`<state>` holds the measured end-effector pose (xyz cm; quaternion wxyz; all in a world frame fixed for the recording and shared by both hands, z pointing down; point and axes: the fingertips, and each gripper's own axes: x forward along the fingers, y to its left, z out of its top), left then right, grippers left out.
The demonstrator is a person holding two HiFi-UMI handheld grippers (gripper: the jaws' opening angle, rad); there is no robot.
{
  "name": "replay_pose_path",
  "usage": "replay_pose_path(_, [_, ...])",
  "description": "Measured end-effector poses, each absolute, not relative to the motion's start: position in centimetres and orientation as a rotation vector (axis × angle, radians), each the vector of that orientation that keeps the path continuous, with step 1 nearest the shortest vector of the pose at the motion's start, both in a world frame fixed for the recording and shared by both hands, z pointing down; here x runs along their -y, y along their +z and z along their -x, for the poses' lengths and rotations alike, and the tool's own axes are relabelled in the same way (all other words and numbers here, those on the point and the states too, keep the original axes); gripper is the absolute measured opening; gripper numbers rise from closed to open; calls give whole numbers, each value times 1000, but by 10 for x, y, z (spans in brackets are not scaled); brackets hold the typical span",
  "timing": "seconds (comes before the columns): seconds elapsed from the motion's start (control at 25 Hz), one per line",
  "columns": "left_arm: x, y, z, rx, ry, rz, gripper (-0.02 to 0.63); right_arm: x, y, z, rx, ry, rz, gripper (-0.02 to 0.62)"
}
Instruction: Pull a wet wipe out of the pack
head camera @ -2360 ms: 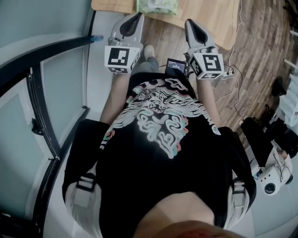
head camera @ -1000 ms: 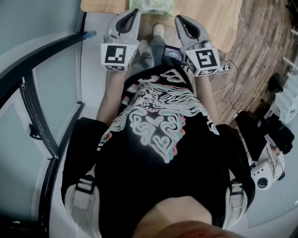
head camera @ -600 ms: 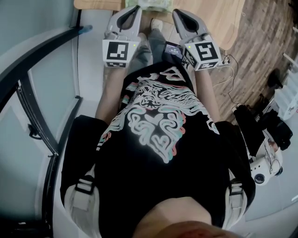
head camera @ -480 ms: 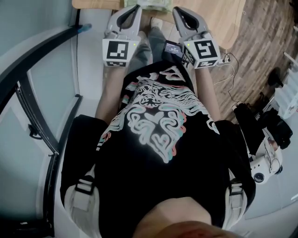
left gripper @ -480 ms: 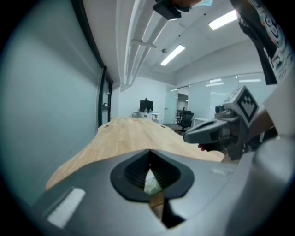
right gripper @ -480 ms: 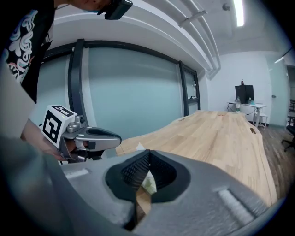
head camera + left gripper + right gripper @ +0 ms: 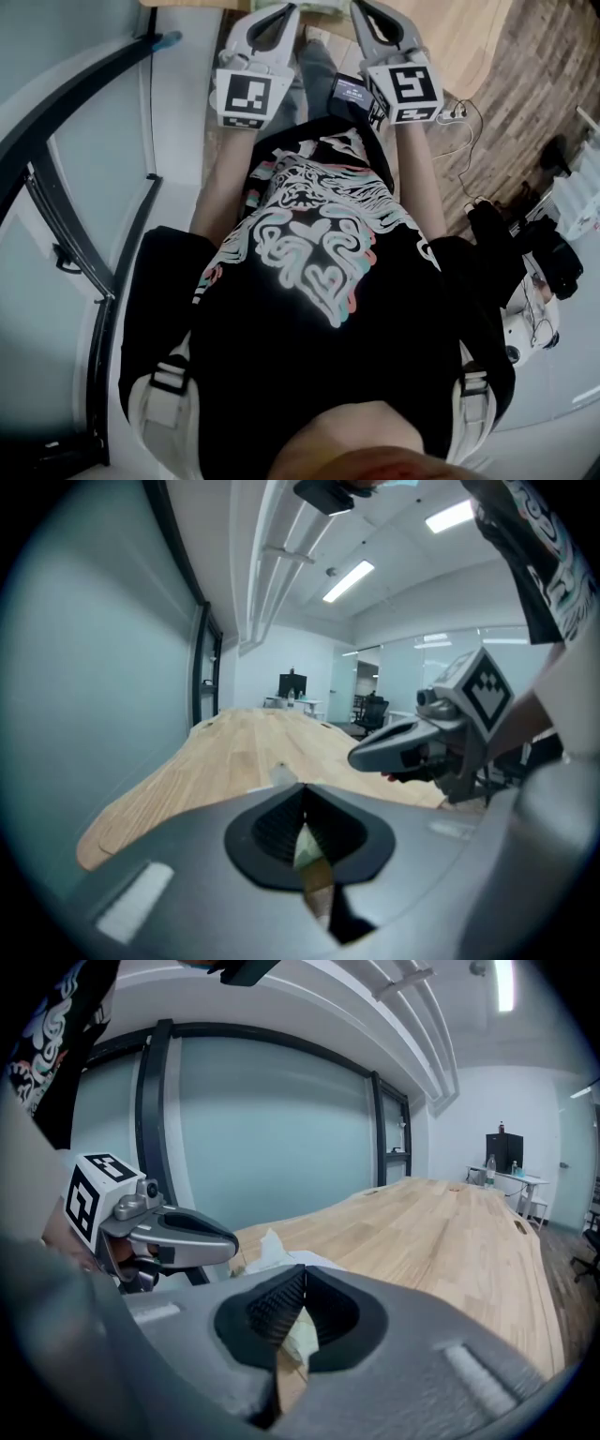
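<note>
**Both closed, nothing pinched**

L gripper (image 7: 287, 13) and R gripper (image 7: 367, 11) are held side by side in front of the person, tips pointing fwd at the near edge of the wooden table (image 7: 450, 1232). Each claw is pressed together tip to tip, w/ nothing between.

The wet-wipe pack (image 7: 324, 5) lies on the table by that edge, btwn the two tips and just ahead, mostly cut off at the top of the head view. A white wipe tuft (image 7: 270, 1243) sticks up from it. In the R gripper view it shows just left of the tips, apart from them. The pale green seen through each claw's lower gap is prob. the wrapper.
</note>
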<state>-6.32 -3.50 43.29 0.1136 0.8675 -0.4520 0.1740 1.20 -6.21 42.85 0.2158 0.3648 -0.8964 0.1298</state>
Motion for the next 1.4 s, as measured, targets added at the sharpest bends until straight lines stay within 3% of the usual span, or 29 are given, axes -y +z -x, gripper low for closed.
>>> replay_pose_path(0.88, [65, 457, 55, 1305, 576, -2505, -9, 83, 457, 13, 2476, 363, -845, 5])
replay_pose_path(0.96, [68, 457, 57, 1316, 574, -2497, -9, 84, 460, 16, 2476, 365, -819, 45])
replay_pose_path(1.4, [70, 461, 65, 1330, 557, -2467, -9, 87, 468, 34, 2454, 301, -662, 95])
